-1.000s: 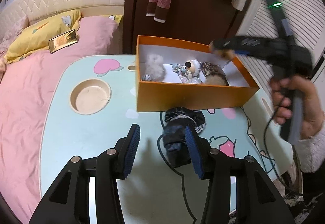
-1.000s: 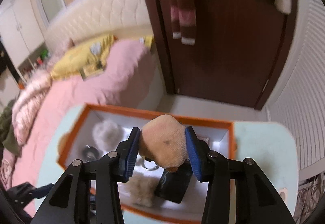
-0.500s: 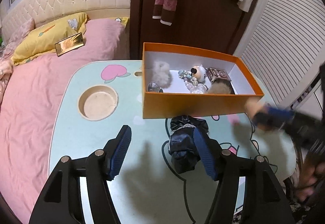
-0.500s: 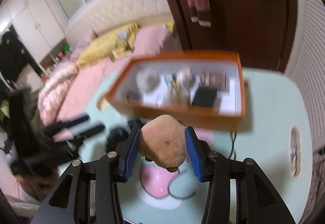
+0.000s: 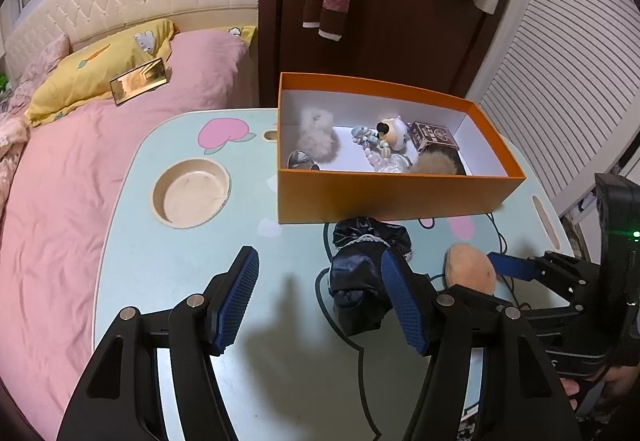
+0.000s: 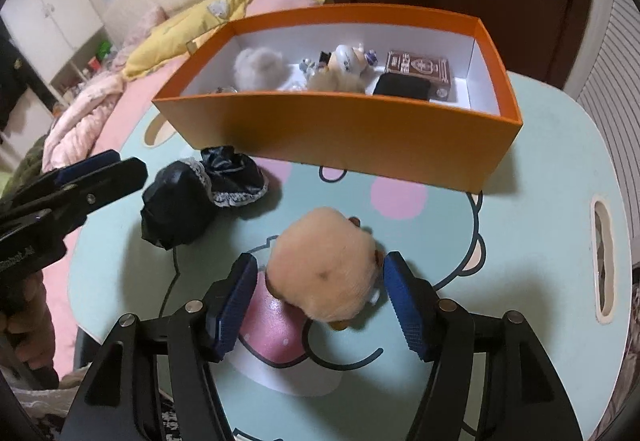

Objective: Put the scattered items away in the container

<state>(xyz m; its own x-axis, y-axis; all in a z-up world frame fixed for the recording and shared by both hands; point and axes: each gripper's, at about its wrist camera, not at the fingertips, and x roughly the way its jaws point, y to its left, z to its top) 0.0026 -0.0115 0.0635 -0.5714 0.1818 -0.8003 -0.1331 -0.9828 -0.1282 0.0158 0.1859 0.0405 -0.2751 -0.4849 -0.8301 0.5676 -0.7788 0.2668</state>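
Note:
An orange box point(image 5: 392, 197) point(image 6: 344, 133) stands on the mint table and holds several small items. A black lace-trimmed pouch point(image 5: 362, 277) point(image 6: 188, 201) lies on the table in front of it. My left gripper point(image 5: 320, 297) is open and empty, its right finger beside the pouch. A tan plush toy point(image 6: 324, 269) point(image 5: 470, 273) rests on the table between the pads of my right gripper point(image 6: 320, 301), which is open with gaps on both sides.
The mint table point(image 5: 180, 281) has a round cup recess point(image 5: 191, 193) at the left and a slot point(image 6: 602, 261) near the right edge. A pink bed point(image 5: 60, 181) lies to the left, a dark door point(image 5: 380, 21) behind the box.
My right gripper carried the plush toy away from above the box down to the table and opened around it. My left gripper backed off slightly and stayed open.

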